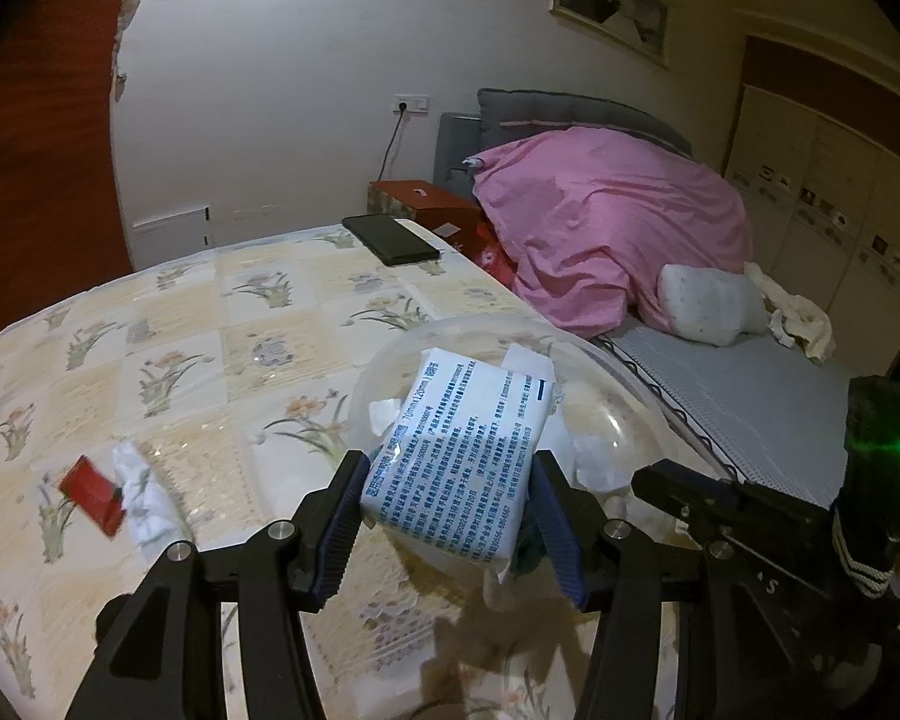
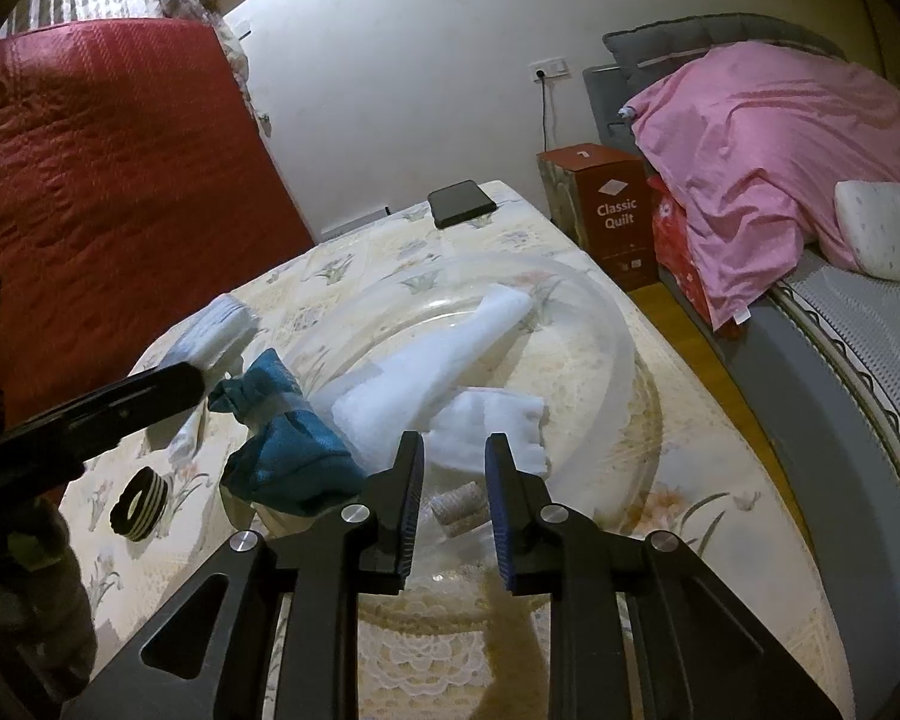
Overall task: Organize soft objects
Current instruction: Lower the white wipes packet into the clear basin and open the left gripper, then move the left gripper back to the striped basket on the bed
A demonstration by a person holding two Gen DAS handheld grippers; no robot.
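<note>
- The left gripper point(image 1: 450, 516) clamps a white printed packet point(image 1: 459, 462) above a clear bowl point(image 2: 621, 330) on the bench.
- The right gripper point(image 2: 453, 501) is parted and empty at the bowl's 6 o'clock rim.
- Next, probably: lower the packet into the bowl and release.

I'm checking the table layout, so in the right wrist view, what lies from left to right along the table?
Striped black ring → teal cloth bag → white folded cloth in the clear bowl → red quilt box → pink quilt.
</note>
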